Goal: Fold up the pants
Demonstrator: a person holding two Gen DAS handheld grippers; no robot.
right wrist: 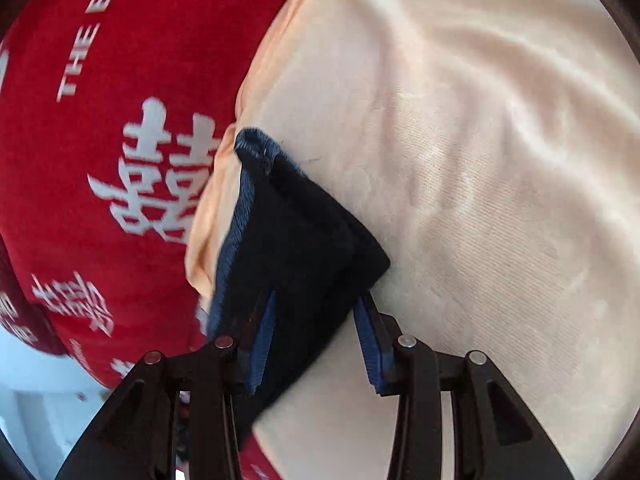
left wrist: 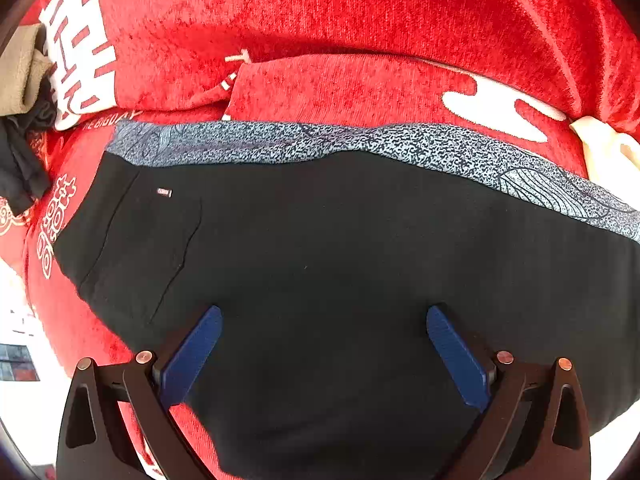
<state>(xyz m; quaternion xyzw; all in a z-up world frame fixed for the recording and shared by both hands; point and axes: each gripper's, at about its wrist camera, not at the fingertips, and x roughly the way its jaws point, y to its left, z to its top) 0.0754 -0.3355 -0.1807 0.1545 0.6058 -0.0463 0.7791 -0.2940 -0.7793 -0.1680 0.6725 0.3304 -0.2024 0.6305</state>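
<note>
Black pants (left wrist: 340, 248) lie flat on red blanket (left wrist: 320, 12), left gripper (left wrist: 324, 354) wide open above them, right gripper (right wrist: 318, 336) part-open around pants' hem by cream cloth (right wrist: 480, 140).

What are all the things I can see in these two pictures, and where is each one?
Pants: one pair, black, spread flat on the red cloth; one hem end lies between the right fingers.
Speckled garment: one, grey-blue, under the pants' far edge.
Red cloth: one, red with white characters, covering the surface.
Cream fabric: one, cream, beside the red cloth, under the pants' hem.
Tan fabric: one piece, tan, far left edge.
Dark clothing: one heap, black, left edge below the tan piece.
Left gripper: one, black with blue fingers, wide open above the pants.
Right gripper: one, black with blue fingers, parted around the hem.
</note>
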